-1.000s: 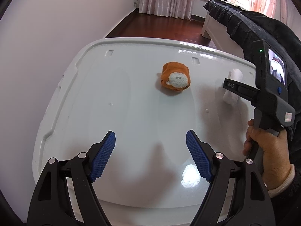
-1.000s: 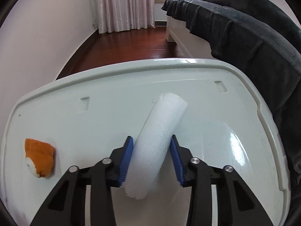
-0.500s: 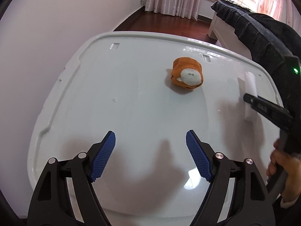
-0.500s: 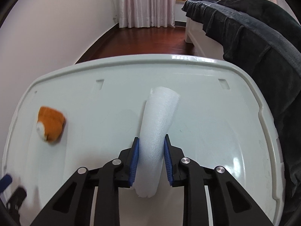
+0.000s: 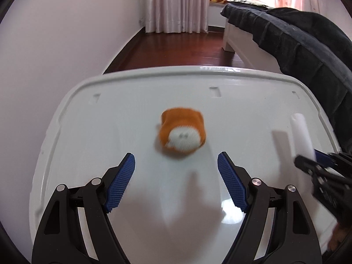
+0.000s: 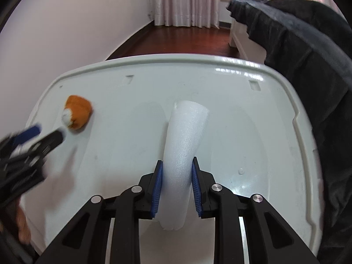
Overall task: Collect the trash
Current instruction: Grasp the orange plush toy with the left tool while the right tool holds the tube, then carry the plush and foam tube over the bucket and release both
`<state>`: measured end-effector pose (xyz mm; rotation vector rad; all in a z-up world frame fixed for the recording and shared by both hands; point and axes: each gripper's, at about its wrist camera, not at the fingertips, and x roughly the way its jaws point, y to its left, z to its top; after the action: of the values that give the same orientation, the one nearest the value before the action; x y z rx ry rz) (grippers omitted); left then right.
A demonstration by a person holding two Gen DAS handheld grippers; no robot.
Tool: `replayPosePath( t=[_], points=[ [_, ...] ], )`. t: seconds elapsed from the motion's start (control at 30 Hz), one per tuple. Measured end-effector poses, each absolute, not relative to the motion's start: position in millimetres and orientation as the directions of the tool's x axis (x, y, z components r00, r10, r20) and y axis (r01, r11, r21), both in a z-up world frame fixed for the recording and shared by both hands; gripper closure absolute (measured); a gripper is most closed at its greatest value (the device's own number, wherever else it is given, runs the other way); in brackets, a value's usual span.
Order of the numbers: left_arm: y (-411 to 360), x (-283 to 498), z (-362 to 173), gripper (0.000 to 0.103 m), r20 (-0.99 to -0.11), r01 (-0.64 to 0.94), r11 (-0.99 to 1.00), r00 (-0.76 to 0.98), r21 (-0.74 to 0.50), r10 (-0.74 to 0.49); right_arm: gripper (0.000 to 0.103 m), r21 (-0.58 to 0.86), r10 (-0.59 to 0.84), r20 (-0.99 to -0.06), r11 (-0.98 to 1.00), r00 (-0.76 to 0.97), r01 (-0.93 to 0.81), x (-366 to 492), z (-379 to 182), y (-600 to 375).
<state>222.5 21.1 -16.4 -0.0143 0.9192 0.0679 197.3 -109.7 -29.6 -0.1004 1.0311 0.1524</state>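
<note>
The left gripper [image 5: 176, 180] is open and the orange wad [image 5: 182, 133] lies straight ahead of its fingers, mid-table [image 5: 132, 101], apart. The right gripper [image 6: 177, 184] already clamps the foam roll [image 6: 184, 145], whose long axis points forward.

Ahead of our spread left gripper [image 5: 176, 173] we see bare glossy white plastic tray [image 5: 110, 132] up to the orange-and-white plush lump [image 5: 182, 133]; dark quilted fabric [image 6: 308, 70] crowds our right edge.
</note>
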Motion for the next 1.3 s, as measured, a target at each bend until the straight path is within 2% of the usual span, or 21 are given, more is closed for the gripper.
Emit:
replayPosePath(
  t=[0.47, 0.73, 0.8, 0.87, 0.93, 1.3],
  points=[
    [35, 274, -46, 0.027, -0.831, -0.121, 0.992, 0.553, -0.017, 0.054, 0.078, 0.042, 0.125, -0.851, 0.984, 0.51, -0.17, 198, -19, -111],
    [32, 277, -49, 0.027, -0.815, -0.126, 0.992, 0.576, -0.018, 0.059, 0.078, 0.063, 0.143, -0.849, 0.983, 0.508, -0.173, 200, -17, -110],
    [30, 277, -49, 0.031, -0.812, -0.135, 0.991, 0.58, -0.019, 0.064, 0.077, 0.065, 0.143, -0.851, 0.983, 0.505, -0.169, 200, -18, -111],
    [28, 276, -47, 0.051, -0.806, -0.135, 0.991, 0.589, -0.021, 0.063, 0.077, 0.077, 0.149, -0.853, 0.984, 0.501, -0.162, 201, -18, -115],
    [24, 275, -46, 0.056, -0.804, -0.126, 0.992, 0.591, -0.004, 0.072, 0.077, 0.087, 0.155, -0.853, 0.984, 0.499, -0.157, 202, -18, -117],
    [22, 267, -43, 0.065, -0.804, -0.14, 0.99, 0.588, 0.007, 0.089, 0.077, 0.088, 0.161, -0.841, 0.983, 0.516, -0.162, 200, -13, -117]
  ],
)
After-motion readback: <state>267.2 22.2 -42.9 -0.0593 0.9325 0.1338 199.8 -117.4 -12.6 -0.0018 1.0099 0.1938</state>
